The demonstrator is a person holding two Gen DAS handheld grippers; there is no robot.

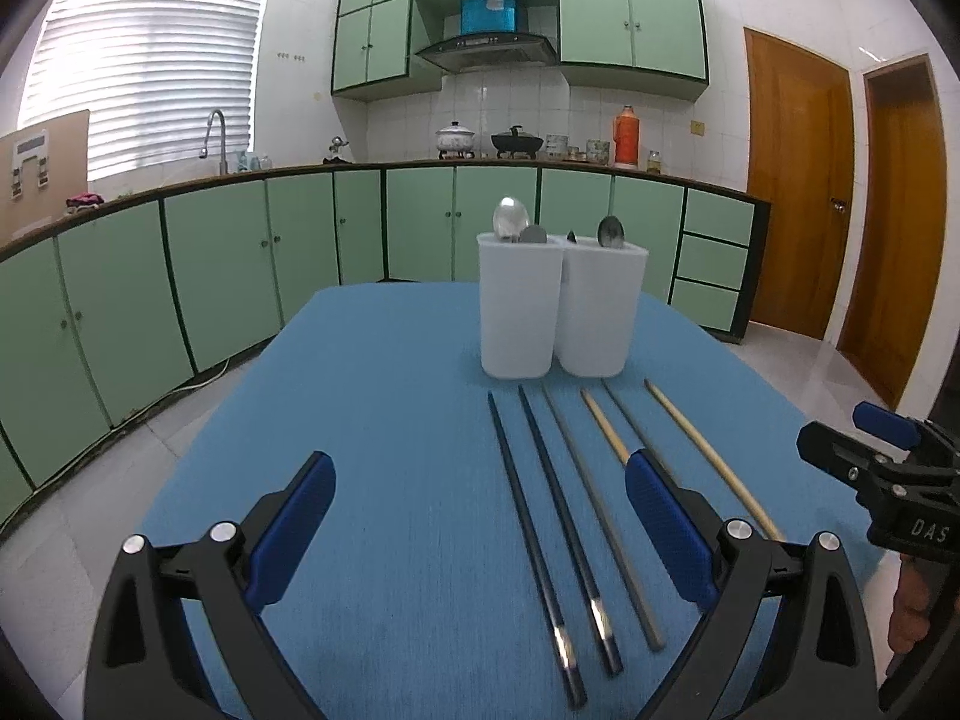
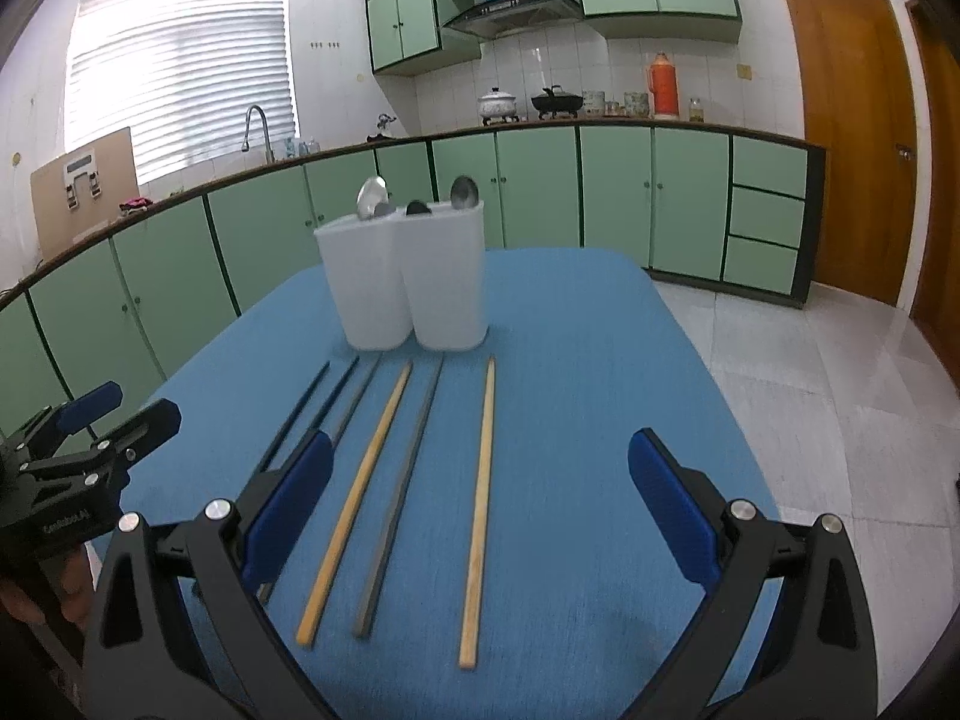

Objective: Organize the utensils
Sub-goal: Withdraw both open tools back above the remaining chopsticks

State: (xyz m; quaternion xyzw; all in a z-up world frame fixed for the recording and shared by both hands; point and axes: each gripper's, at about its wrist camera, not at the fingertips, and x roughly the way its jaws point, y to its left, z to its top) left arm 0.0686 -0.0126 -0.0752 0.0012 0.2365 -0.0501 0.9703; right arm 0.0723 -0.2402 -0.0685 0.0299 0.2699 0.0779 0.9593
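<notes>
Both my hand-held grippers hang released, jaws wide, above the blue surface (image 1: 372, 420). Six chopsticks lie side by side before the two white holders (image 1: 561, 306). Best to come down straight over one stick — the right hand-held gripper (image 2: 480, 510) straddles the rightmost wooden chopstick (image 2: 480, 510), the left hand-held gripper (image 1: 480, 528) the dark pair (image 1: 549, 534).

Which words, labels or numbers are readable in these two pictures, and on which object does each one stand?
"DAS": white letters on the black body of the right gripper, seen from the left wrist camera; the word may run on out of view.
White lettering on the black body of the left gripper, seen from the right wrist camera: too blurred to read for certain.
Print on the cardboard box by the window: too small to read.
</notes>
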